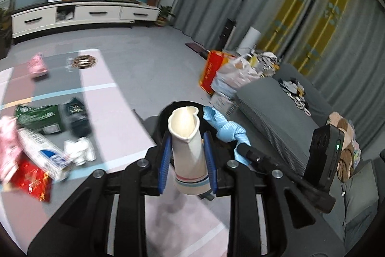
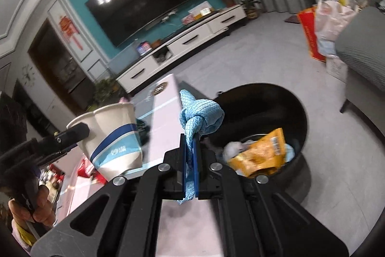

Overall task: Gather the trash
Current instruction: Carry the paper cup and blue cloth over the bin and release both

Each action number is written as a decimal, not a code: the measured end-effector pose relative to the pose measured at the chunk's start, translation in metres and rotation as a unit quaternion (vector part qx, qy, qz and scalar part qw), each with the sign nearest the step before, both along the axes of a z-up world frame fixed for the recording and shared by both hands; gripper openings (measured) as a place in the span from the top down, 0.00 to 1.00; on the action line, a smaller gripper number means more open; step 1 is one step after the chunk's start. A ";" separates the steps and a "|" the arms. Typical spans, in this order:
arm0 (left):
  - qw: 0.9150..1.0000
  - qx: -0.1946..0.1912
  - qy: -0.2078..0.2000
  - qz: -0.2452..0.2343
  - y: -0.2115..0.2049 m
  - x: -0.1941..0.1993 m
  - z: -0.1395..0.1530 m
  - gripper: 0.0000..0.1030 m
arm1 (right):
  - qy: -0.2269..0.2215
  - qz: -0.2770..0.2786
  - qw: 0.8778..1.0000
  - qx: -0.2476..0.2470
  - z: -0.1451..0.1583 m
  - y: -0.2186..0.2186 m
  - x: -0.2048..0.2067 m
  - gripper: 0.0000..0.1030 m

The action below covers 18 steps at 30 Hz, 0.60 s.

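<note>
My left gripper [image 1: 187, 143] is shut on a squashed white paper cup [image 1: 186, 136] with blue stripes, held over the table's edge in front of the black trash bin [image 1: 166, 112]. The cup also shows in the right wrist view [image 2: 113, 134]. My right gripper [image 2: 190, 139] is shut on a knotted light blue cloth [image 2: 199, 117], held beside the bin [image 2: 298, 112]. The cloth shows in the left wrist view [image 1: 223, 127] too. The bin holds an orange snack wrapper [image 2: 262, 153] and crumpled white paper [image 2: 232, 148].
On the pink and grey table [image 1: 115, 117] lie a green packet [image 1: 38, 117], a dark packet [image 1: 77, 117], white tissue [image 1: 80, 148], a white wrapper [image 1: 41, 153], a red packet [image 1: 31, 182] and a pink item [image 1: 37, 64]. A grey sofa [image 1: 276, 112] and bags [image 1: 231, 76] stand right.
</note>
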<state>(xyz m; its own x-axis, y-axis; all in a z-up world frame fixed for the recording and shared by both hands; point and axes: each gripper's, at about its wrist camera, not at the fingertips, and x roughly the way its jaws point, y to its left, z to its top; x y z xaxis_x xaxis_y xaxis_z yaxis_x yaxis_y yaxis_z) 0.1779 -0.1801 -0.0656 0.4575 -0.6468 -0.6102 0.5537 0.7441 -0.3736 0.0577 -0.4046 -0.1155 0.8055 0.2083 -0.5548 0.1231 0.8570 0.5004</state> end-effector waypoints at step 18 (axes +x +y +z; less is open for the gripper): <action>0.998 0.045 0.049 -0.001 -0.089 0.048 -0.057 0.40 | 0.051 -0.069 0.996 -0.024 -0.041 -0.058 0.014 0.64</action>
<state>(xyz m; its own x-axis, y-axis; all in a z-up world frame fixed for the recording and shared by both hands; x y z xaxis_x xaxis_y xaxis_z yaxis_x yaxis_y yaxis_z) 0.2260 -0.2693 -0.1224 0.3918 -0.5878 -0.7078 0.5194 0.7763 -0.3572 0.0718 -0.4630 -0.1563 0.7636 0.0710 -0.6418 0.2889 0.8513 0.4379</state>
